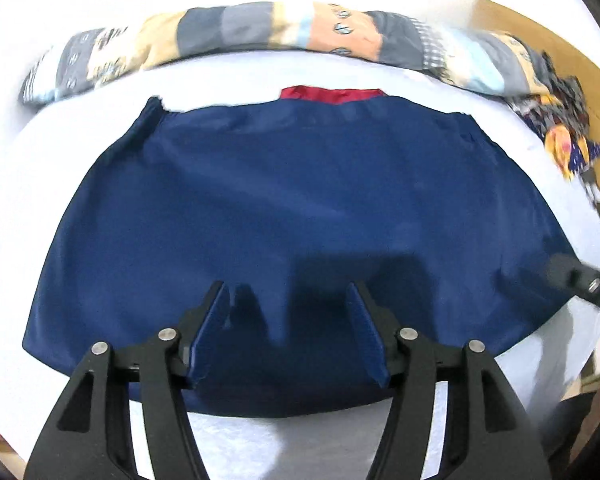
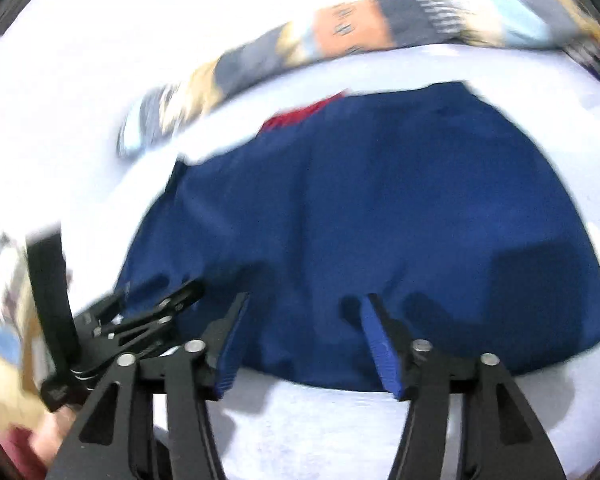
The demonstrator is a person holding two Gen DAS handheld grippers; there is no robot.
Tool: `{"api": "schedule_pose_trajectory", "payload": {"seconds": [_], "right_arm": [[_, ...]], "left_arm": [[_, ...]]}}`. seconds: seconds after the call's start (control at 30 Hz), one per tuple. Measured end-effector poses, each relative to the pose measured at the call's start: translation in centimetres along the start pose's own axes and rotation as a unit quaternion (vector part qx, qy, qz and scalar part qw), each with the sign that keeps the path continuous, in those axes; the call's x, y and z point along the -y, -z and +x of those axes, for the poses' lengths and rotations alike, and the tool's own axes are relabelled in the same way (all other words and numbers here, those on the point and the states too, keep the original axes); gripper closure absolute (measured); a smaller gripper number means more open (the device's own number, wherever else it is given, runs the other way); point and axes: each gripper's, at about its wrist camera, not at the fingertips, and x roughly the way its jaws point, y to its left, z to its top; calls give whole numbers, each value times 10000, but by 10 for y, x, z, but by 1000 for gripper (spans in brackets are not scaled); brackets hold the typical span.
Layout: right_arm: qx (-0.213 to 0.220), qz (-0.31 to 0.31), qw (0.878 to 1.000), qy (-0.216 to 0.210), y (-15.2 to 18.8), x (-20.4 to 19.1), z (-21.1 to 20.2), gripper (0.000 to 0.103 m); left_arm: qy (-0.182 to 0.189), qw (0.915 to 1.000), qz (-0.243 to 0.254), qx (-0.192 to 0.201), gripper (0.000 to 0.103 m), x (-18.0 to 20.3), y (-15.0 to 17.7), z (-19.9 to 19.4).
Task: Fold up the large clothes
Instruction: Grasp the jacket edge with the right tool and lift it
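A navy blue garment [image 1: 300, 208] lies flat and folded on the white bed sheet [image 1: 52, 168], with a strip of red cloth [image 1: 332, 94] showing at its far edge. My left gripper [image 1: 286, 286] hovers open over the garment's near edge, nothing between its blue pads [image 1: 210, 332]. In the right wrist view the same navy garment [image 2: 380, 208] fills the middle. My right gripper [image 2: 306, 298] stands open over its near hem, with no cloth pinched. The left gripper [image 2: 148, 320] shows at that view's left, and the right gripper's tip [image 1: 580, 280] shows at the left view's right edge.
A rolled patchwork quilt [image 1: 260, 36] lies along the far side of the bed. A crumpled patterned cloth [image 1: 556, 128] sits at the far right next to a brown wooden surface [image 1: 540, 28]. White sheet surrounds the garment on all sides.
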Motion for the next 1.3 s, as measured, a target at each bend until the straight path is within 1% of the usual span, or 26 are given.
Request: {"api": "schedule_pose_trajectory", "payload": {"seconds": [0.07,0.13,0.23,0.27,0.3,0.33,0.4,0.47,0.5,0.57,0.63,0.7,0.77,0.9,0.97,1.13,1.17,1.23,1.27,1.3], "right_arm": [[26,705,9972,-252,-2,33,-10,41],[132,1339,9896,-515,1,63,-22,41],[260,1761,9805,-827,11,82,-37,41],[275,1814,9784,-948,14,85,-39,41],[276,1844,9771,-1024,16,88,-42,41],[278,1900,9756,-1061,20,93,-45,41],[231,2009,9739,-1031,31,101,-47,40],[178,2163,9707,-1035,42,111,-49,40],[190,2231,9695,-995,46,118,-55,40],[201,2367,9672,-900,52,129,-56,40],[177,2460,9661,-756,55,137,-55,40],[267,2520,9653,-629,56,146,-62,40],[380,2648,9619,-566,53,152,-61,39],[311,2962,9539,-357,50,164,-43,38],[337,3072,9502,-390,50,170,-37,38],[671,3165,9451,-460,43,175,-26,38],[792,3186,9432,-505,42,175,-25,38],[878,3176,9422,-601,40,174,-20,38],[898,3132,9433,-632,39,172,-16,38],[916,3093,9444,-637,38,170,-13,38]], "left_arm": [[9,9993,-167,-328,42,-8,3,12],[103,9980,-330,-537,42,-13,4,19],[-15,9988,-144,-471,42,-4,5,18],[25,9993,-130,-336,42,-1,3,14],[141,9998,-135,-84,42,2,1,6],[206,9997,-122,73,42,4,0,1],[384,9989,-82,244,42,12,-2,-3],[568,9981,-66,226,42,20,-4,-1],[581,9981,-21,187,42,25,-4,2],[549,9983,148,112,42,36,-3,8],[572,9981,210,127,42,40,-4,9],[555,9982,198,137,42,42,-4,11],[523,9984,161,130,42,40,-5,15],[430,9989,119,148,42,36,-4,19],[507,9986,66,160,42,35,-5,21],[661,9978,18,106,42,38,-6,29],[644,9979,16,104,42,40,-6,32],[500,9987,73,69,41,45,-5,39],[405,9990,167,9,38,49,-3,44],[309,9990,307,-12,33,53,-2,47]]}}
